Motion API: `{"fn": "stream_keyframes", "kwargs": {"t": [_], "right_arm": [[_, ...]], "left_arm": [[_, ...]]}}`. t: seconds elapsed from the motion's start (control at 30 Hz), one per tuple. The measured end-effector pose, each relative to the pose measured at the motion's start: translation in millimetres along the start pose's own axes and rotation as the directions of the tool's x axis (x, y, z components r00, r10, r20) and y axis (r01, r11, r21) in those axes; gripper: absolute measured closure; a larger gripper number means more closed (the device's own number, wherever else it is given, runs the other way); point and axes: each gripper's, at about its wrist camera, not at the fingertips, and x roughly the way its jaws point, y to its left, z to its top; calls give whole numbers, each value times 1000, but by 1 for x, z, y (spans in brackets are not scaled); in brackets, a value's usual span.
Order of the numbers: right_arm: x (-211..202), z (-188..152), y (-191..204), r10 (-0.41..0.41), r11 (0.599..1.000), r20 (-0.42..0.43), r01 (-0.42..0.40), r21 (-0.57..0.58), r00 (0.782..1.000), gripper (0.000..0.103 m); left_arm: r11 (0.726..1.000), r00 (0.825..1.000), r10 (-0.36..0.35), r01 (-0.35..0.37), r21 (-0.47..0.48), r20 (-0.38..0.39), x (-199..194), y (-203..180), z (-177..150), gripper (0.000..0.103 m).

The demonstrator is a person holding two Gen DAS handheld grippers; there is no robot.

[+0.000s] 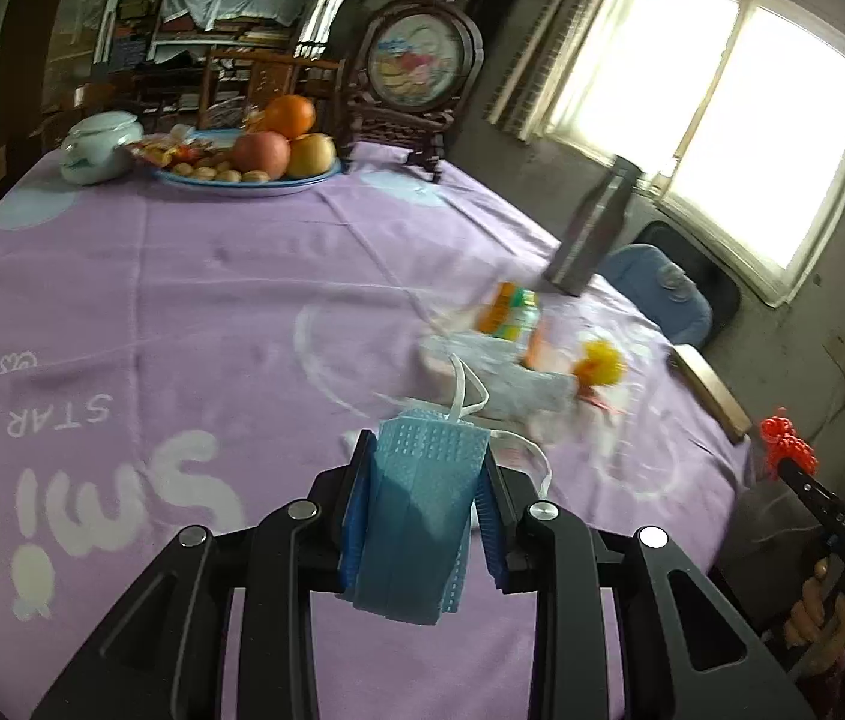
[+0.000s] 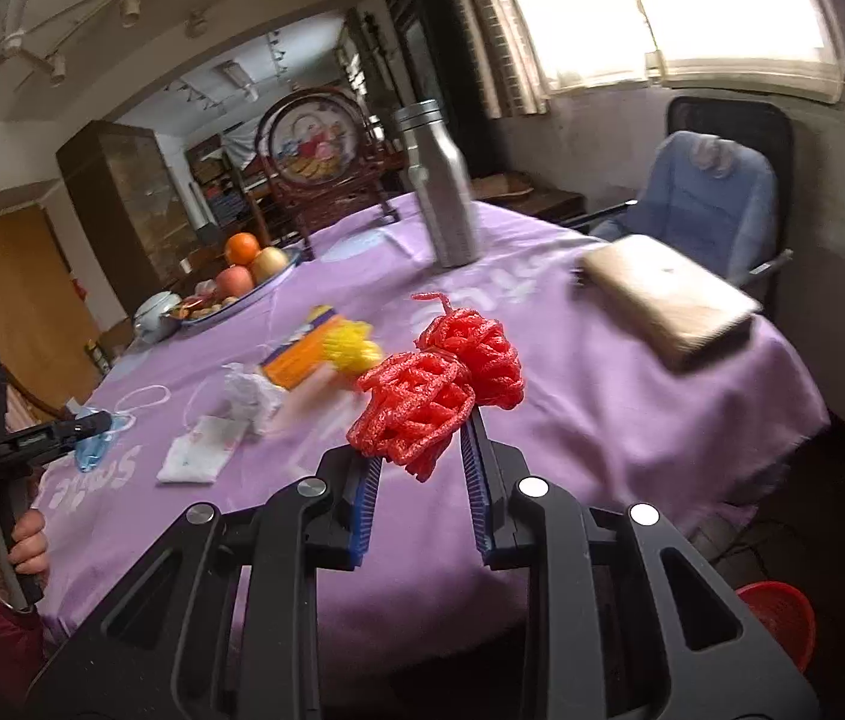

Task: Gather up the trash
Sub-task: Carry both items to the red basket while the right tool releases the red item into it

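Note:
My left gripper (image 1: pixel 427 459) is shut on a crumpled blue face mask (image 1: pixel 416 504) and holds it above the purple tablecloth (image 1: pixel 182 312); it also shows in the right wrist view (image 2: pixel 99 431). My right gripper (image 2: pixel 422 420) is shut on a red foam fruit net (image 2: pixel 437 381), held over the table's near edge; the net also shows in the left wrist view (image 1: pixel 785 441). More trash lies mid-table: a white mask (image 2: pixel 197 450), a crumpled tissue (image 2: pixel 251 390), an orange and yellow wrapper (image 2: pixel 320 351) and a yellow net (image 1: pixel 599 366).
A silver bottle (image 2: pixel 443 192) stands near the far side. A fruit plate (image 1: pixel 248 174) and a white lidded jar (image 1: pixel 99 147) sit at the back, by a round framed ornament (image 1: pixel 419 66). A tan book (image 2: pixel 668 300) lies at the right edge. A red basket (image 2: pixel 779 615) is on the floor.

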Motion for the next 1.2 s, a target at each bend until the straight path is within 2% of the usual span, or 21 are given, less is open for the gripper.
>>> {"fn": "stream_keyframes", "kwargs": {"t": [0.17, 0.3, 0.53, 0.67, 0.77, 0.8, 0.9, 0.93, 0.97, 1.03, 1.07, 1.1, 1.2], "right_arm": [[-28, -10, -42, -49, 998, -6, 50, 35, 999, 76], [-53, -25, -79, -121, 991, -25, 122, 56, 992, 76], [-86, -59, -140, -224, 968, -68, 230, 102, 972, 76], [-83, -93, -183, -288, 940, -155, 310, 146, 945, 75], [-69, -126, -221, -332, 909, -259, 381, 168, 907, 72], [-60, -142, -239, -338, 895, -317, 407, 183, 886, 68], [-40, -171, -274, -302, 873, -425, 426, 236, 854, 47], [-39, -179, -286, -288, 855, -442, 436, 280, 850, 47], [-42, -183, -293, -270, 847, -439, 429, 316, 857, 47], [-53, -184, -303, -208, 838, -390, 369, 402, 897, 47], [-57, -182, -304, -199, 839, -374, 355, 413, 906, 47], [-65, -176, -305, -208, 840, -348, 349, 414, 914, 47], [-84, -166, -304, -262, 838, -294, 368, 402, 919, 42]], "left_arm": [[995, 997, -73, 73, 66, -4, -2, -51, -10, 72], [983, 990, -137, 140, 117, -32, 6, -98, -19, 72], [939, 954, -274, 293, 179, -124, 23, -178, -45, 72], [912, 934, -308, 344, 224, -183, 34, -217, -63, 72], [890, 920, -317, 372, 264, -230, 45, -246, -76, 72], [883, 916, -320, 381, 273, -244, 49, -254, -80, 72], [864, 900, -327, 408, 294, -288, 62, -278, -92, 72], [856, 894, -326, 417, 304, -308, 68, -289, -98, 72], [852, 890, -324, 422, 310, -320, 73, -294, -101, 72], [837, 876, -322, 440, 324, -359, 86, -312, -112, 72], [831, 870, -322, 449, 329, -374, 91, -319, -116, 72], [823, 863, -322, 459, 335, -390, 97, -328, -121, 72], [795, 839, -321, 490, 357, -438, 115, -356, -137, 72]]}}
